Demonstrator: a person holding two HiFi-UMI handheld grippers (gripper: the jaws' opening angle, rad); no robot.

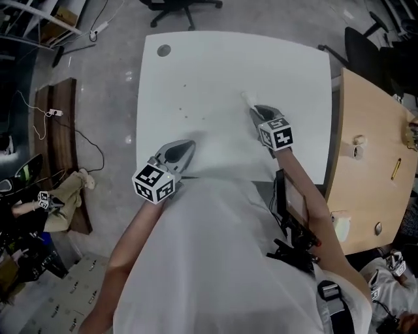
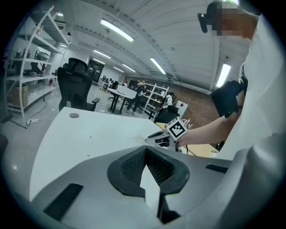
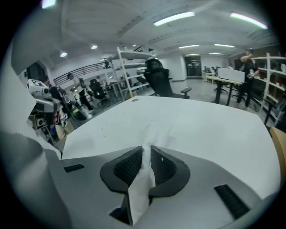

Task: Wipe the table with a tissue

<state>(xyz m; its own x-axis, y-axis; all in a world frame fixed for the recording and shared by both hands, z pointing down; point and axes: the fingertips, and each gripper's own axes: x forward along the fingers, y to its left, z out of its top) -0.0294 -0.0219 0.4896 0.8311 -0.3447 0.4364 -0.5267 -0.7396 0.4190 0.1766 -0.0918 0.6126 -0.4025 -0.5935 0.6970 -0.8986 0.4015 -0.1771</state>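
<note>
The white table (image 1: pixel 215 65) carries a few small dark specks (image 1: pixel 185 85) near its middle. My right gripper (image 1: pixel 253 108) reaches over the table's right half, shut on a white tissue (image 1: pixel 247 98) that sticks out past its tips. In the right gripper view the tissue (image 3: pixel 154 134) is pinched between the jaws of the right gripper (image 3: pixel 146 150) and trails forward over the tabletop. My left gripper (image 1: pixel 190 144) hovers by the near edge, shut. In its own view the left gripper (image 2: pixel 145 151) has tips that meet, with a white sliver behind them that I cannot identify.
A wooden desk (image 1: pixel 372 150) with small items adjoins the table's right side. Office chairs (image 1: pixel 183 6) stand beyond the far edge. A round grey cap (image 1: pixel 163 49) sits in the table's far left corner. A wooden board (image 1: pixel 55 130) and cables lie on the floor at left.
</note>
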